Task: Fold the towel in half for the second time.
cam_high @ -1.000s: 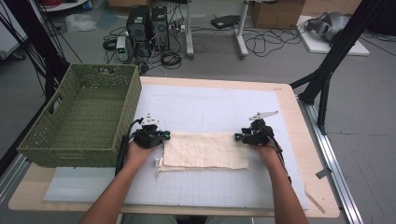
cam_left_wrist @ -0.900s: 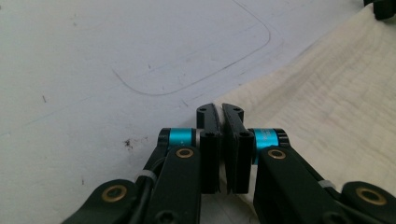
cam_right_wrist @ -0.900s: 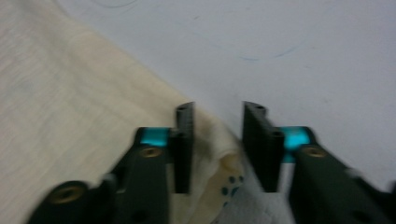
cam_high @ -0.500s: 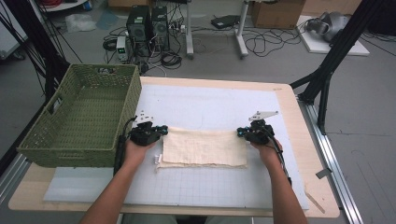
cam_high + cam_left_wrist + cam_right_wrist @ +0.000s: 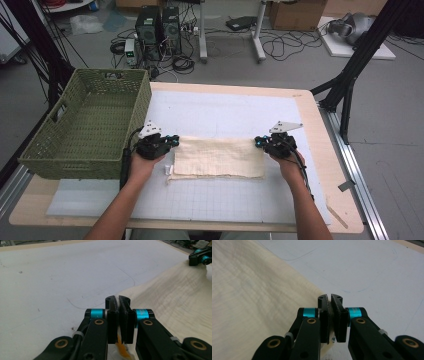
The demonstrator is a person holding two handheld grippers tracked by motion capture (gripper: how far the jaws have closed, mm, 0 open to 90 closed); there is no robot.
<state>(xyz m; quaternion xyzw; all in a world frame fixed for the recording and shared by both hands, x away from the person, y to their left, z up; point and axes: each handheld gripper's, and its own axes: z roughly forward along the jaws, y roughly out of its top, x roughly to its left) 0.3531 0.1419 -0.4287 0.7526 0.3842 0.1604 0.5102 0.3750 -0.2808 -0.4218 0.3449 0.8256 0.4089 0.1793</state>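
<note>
Both my grippers, left [image 5: 172, 141] and right [image 5: 258, 142], pinch one cream woven cloth [image 5: 218, 157] (jaws pressed together) beside one green wicker basket [image 5: 85, 150].

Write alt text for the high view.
Two hand-held claws, left claw and right claw, pinch opposite ends of a folded cream cloth on a white mat. A green basket stands at the left.

Both forearms come in from the bottom edge, angled slightly inward. Left gripper [image 5: 172, 142] points right, jaws clamped together – pads [image 5: 113, 315] nearly touching. Right gripper [image 5: 257, 142] points left, its jaws have just closed – same narrow slit between pads [image 5: 325, 315]. Hands level, well apart.
</note>
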